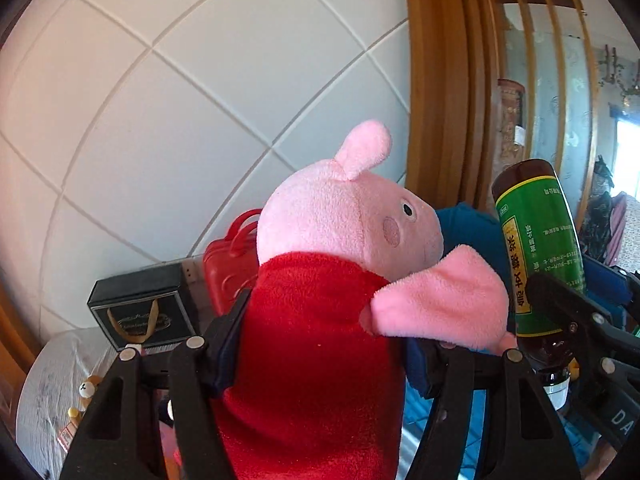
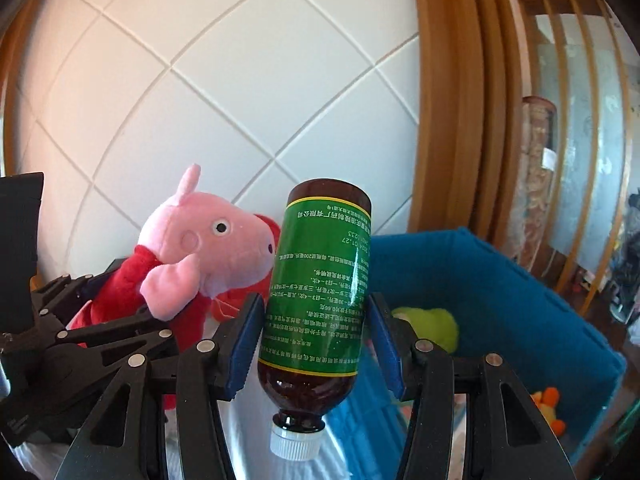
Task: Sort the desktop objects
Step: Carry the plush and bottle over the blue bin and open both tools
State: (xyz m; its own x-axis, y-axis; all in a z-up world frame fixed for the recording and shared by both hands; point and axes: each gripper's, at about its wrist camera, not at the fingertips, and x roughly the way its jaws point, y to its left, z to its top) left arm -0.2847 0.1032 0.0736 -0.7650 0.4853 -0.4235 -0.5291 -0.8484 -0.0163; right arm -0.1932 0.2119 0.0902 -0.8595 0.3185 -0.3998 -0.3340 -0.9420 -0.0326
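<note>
Both grippers are raised in front of a white wall with diagonal grooves, each carrying one object. The left gripper is clamped across the red body of a pink pig plush toy, which sits upright with its snout pointing toward the right gripper. The right gripper is clenched on the label of a brown medicine bottle, held upside down: its long axis runs nearly vertical, leaning a little, with the white cap at the bottom. A blue fabric bin lies ahead of and below the right gripper, off to its right side, so the bottle is the nearer of the two loads; the plush would have to cross past the bottle to get there. Inside the bin a yellow-green soft toy and an orange toy are partly visible. The counter itself is almost entirely hidden beneath the grippers. Behind the plush, a red case and a black box are partly covered.
</note>
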